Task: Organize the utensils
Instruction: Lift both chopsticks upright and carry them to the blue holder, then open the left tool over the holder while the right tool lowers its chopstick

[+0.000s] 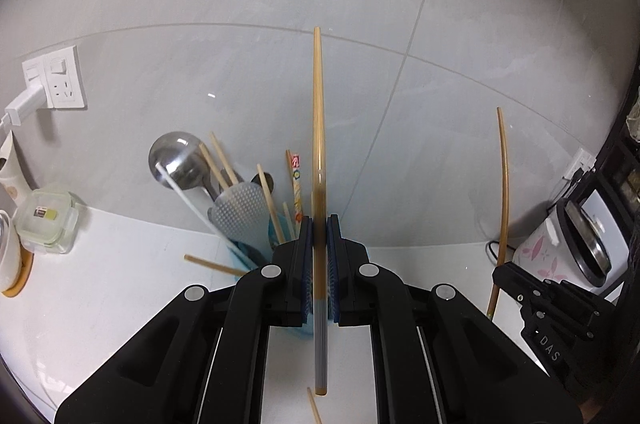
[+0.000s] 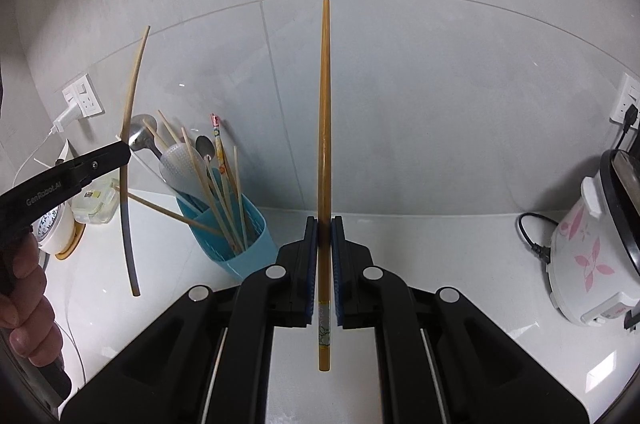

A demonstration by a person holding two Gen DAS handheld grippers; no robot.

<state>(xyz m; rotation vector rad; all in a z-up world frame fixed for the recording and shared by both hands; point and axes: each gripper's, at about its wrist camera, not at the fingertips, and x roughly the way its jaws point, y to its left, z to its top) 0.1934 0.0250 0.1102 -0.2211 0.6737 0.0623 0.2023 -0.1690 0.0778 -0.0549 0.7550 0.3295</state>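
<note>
My left gripper [image 1: 320, 224] is shut on a wooden chopstick with a grey ribbed handle [image 1: 318, 127], held upright above the counter. It also shows in the right wrist view [image 2: 130, 95], held by the left gripper [image 2: 124, 153]. My right gripper [image 2: 324, 224] is shut on a brown chopstick with a patterned handle [image 2: 324, 127], also upright; it also shows in the left wrist view [image 1: 505, 183]. A blue utensil holder [image 2: 236, 240] stands left of the right gripper, with several chopsticks, a ladle [image 1: 174, 159], a rice paddle [image 1: 240, 216] and a spoon [image 2: 205, 145] in it.
A white rice cooker [image 2: 592, 244] stands at the right with its black cord [image 2: 532, 236]. A glass lidded container [image 1: 46, 220] and a cup on a coaster [image 1: 12, 264] stand at the left. Wall sockets [image 1: 60, 79] are on the tiled wall. A loose chopstick tip [image 1: 314, 406] lies near.
</note>
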